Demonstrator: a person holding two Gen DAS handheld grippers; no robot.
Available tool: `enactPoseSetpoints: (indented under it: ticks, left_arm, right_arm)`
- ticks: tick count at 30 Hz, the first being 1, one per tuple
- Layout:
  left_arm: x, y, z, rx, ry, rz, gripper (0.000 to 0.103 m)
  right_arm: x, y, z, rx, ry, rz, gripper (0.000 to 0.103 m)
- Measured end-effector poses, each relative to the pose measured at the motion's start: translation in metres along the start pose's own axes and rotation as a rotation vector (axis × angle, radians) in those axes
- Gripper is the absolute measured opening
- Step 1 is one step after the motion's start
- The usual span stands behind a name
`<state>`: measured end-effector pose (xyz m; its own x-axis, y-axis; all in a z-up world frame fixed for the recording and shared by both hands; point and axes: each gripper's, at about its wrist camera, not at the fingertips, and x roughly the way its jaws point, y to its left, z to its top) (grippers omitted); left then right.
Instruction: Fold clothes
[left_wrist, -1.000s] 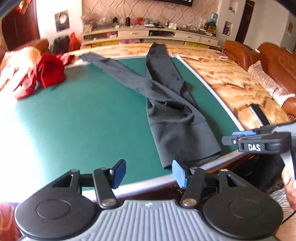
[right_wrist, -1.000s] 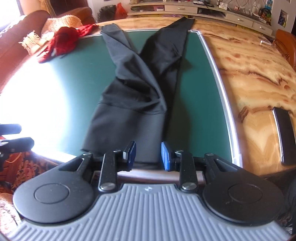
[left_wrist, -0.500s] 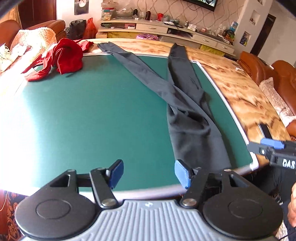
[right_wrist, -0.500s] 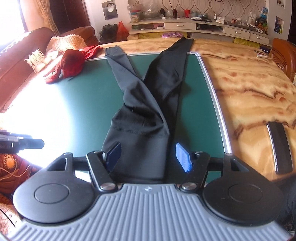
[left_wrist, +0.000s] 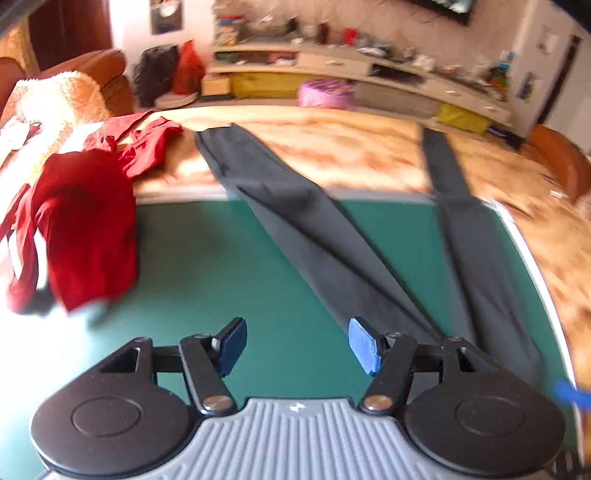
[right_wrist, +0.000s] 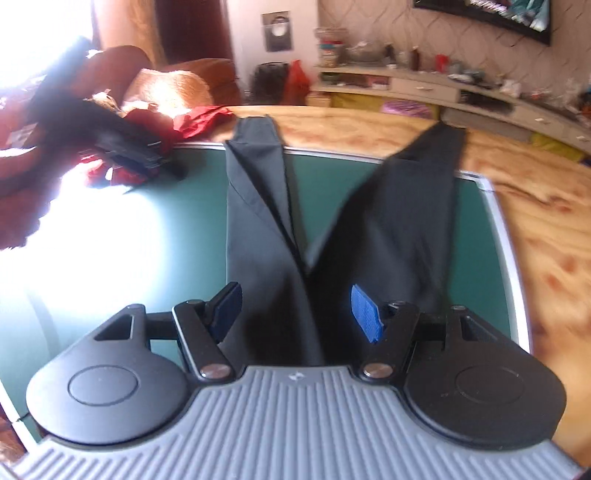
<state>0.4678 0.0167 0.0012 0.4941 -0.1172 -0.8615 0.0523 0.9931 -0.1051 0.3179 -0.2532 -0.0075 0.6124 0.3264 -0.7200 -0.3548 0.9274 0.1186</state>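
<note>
Currently both grippers are over the green mat (left_wrist: 229, 266), each with its fingers spread wide and nothing between the pads. Left gripper (left_wrist: 297, 345): only bare mat shows in the gap between its fingers; the dark trousers (left_wrist: 332, 251) lie ahead and off past the right finger, with one leg running diagonally away to the far left and the other running nearly straight ahead on the right, both leg ends reaching past the mat's edge onto the wooden table (left_wrist: 354, 147). A crumpled red garment (left_wrist: 85, 225) sits ahead and well to the left of the left finger. Right gripper (right_wrist: 295, 310): the trousers (right_wrist: 269, 258) lie directly ahead of and under the gap, the two legs forking apart in a V beyond the fingertips. Contact between fingers and cloth cannot be told. The left gripper (right_wrist: 129, 151) shows far off to the left of the left finger, blurred. Both views are motion-blurred.
</note>
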Motion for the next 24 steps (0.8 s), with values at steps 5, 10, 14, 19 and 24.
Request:
enactPoseSetpoints:
  ticks: [5,10,14,19,24]
  left_arm:
    - [0.054,0.023,0.054,-0.114,0.061,-0.002,0.063]
    - [0.093,0.030,0.085,-0.141,0.163,0.014,0.061]
    - [0.111,0.031,0.097,-0.148,0.217,0.045,0.061]
    - [0.128,0.031,0.106,-0.167,0.277,0.056,0.061]
    - [0.135,0.028,0.111,-0.160,0.293,0.081,0.051]
  right_arm:
    - [0.031,-0.014,0.015,-0.016,0.066,0.008,0.074]
    - [0.042,-0.021,0.022,-0.002,0.142,0.058,0.074]
    - [0.056,-0.019,0.032,-0.009,0.210,0.088,0.074]
    - [0.073,-0.023,0.040,0.028,0.276,0.135,0.065]
    - [0.084,-0.041,0.037,0.108,0.331,0.162,0.062]
